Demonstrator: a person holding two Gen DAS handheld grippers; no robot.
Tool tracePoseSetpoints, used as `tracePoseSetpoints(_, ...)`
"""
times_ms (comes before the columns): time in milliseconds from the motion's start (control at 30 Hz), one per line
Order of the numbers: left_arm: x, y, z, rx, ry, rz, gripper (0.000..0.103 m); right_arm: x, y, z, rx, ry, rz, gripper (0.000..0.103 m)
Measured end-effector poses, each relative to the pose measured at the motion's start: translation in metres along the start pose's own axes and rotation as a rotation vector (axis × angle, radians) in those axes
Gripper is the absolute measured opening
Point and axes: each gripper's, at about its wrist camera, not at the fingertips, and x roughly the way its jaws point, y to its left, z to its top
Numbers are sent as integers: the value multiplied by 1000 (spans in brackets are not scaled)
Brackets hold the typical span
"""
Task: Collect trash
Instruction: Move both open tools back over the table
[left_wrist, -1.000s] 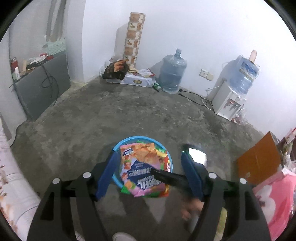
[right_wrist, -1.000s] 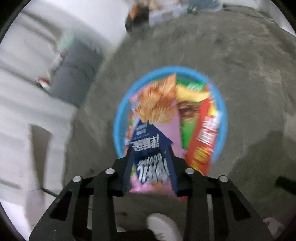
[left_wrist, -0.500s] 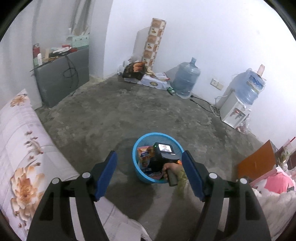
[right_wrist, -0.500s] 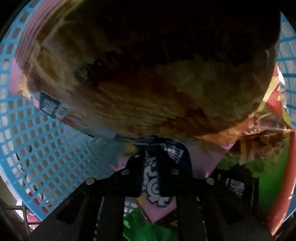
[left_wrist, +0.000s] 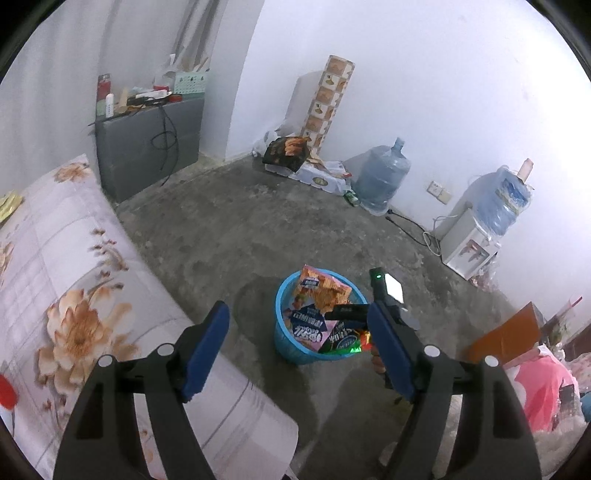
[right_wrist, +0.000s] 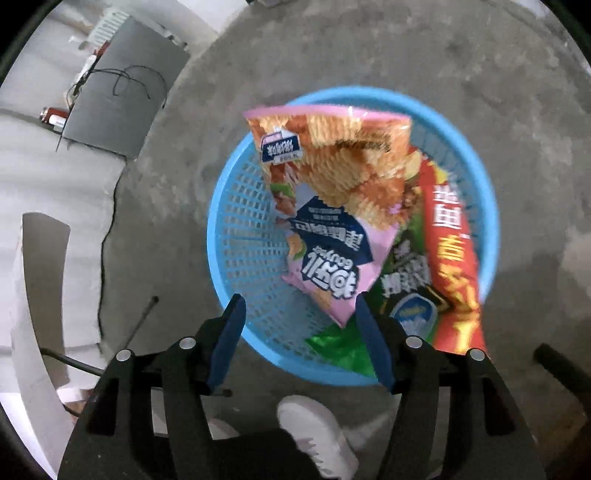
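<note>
Chip bag: pink and orange bag (right_wrist: 328, 206) printed with ridged chips and a dark blue label; it stands tilted in the basket, its top edge reaching above the rim.
Basket: round blue mesh basket (right_wrist: 240, 236) on the grey concrete floor (right_wrist: 480, 74); its left half is bare mesh.
Other trash: a red wrapper (right_wrist: 454, 258) leans along the basket's right wall; a green and black wrapper (right_wrist: 402, 291) lies under the chip bag.
Right gripper: right gripper (right_wrist: 299, 332) points down over the near rim, jaws opening; the bag's pink lower corner hangs between the blue pads but neither pad touches it, so it holds nothing.
Left gripper: left gripper (left_wrist: 299, 347) has its jaws wide and opening further, with nothing between them; the basket shows on the floor beyond them, well apart.
Nearby: a floral mattress (left_wrist: 74, 280) lies just left of the basket; a white shoe (right_wrist: 314, 432) is beside the near rim.
Farther off: a grey cabinet (left_wrist: 147, 144), a water jug (left_wrist: 382, 177) and a dispenser (left_wrist: 469, 243) stand along the white walls.
In the way: nothing blocks the basket's mouth.
</note>
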Motion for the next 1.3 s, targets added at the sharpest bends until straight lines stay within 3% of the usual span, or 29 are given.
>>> tracePoseSetpoints(67,-5,-2,-4,-2,2,2,75,-11,-7,-11,9,-37,-2,59)
tracePoseSetpoints(200,-20,-4,-7,18,-24,25,76,-44,17,-36,18,-139,-11,61)
tracePoseSetpoints(333,-34,0,-10,21,-54,88,78,-89,54,-69,-50,-252,60,78)
tracePoseSetpoints(433,-43,4,-11,35,-53,162,81,-130,96,-89,-174,-333,87,85)
tracePoseSetpoints(567,-58,15,-16,35,-64,285,92,-179,154,-115,-338,-468,139,95)
tracePoseSetpoints(667,-73,29,-23,5,-52,406,96,-198,184,-140,-442,-539,172,95)
tracePoseSetpoints(933,-110,73,-48,-194,17,662,97,-187,222,-190,-581,-462,207,95)
tracePoseSetpoints(1133,-127,101,-64,-394,33,754,97,-191,243,-220,-704,-437,230,95)
tracePoseSetpoints(1300,-132,99,-63,-402,21,821,97,-189,250,-230,-743,-392,253,95)
